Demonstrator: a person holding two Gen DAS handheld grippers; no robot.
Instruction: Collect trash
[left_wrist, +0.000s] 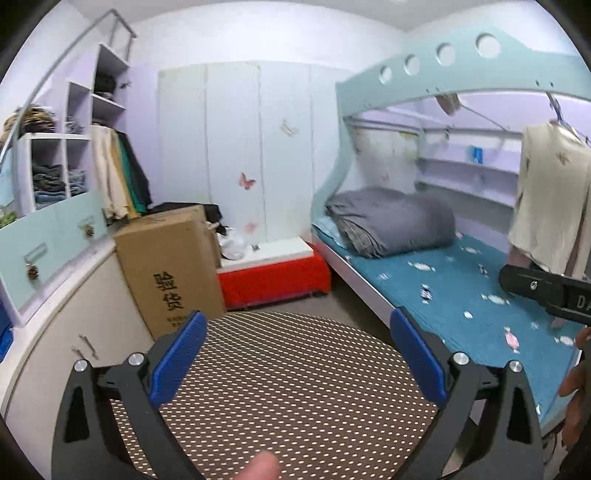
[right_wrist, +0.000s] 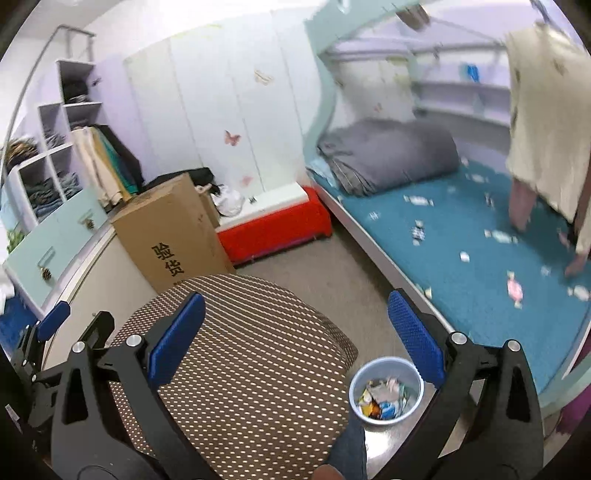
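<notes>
Both tools hang spread wide over the round dotted cushion (right_wrist: 236, 354), gripping nothing: the left gripper (left_wrist: 298, 354) above its middle, the right gripper (right_wrist: 295, 332) toward its bed-side edge. The small blue bin (right_wrist: 386, 392), holding wrappers, stands just beside the cushion. More wrappers (right_wrist: 514, 288) litter the teal bed (right_wrist: 461, 288) beyond.

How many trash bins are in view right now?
1: a small blue bin on the floor between the dotted cushion and the bed. Others may be hidden.
</notes>
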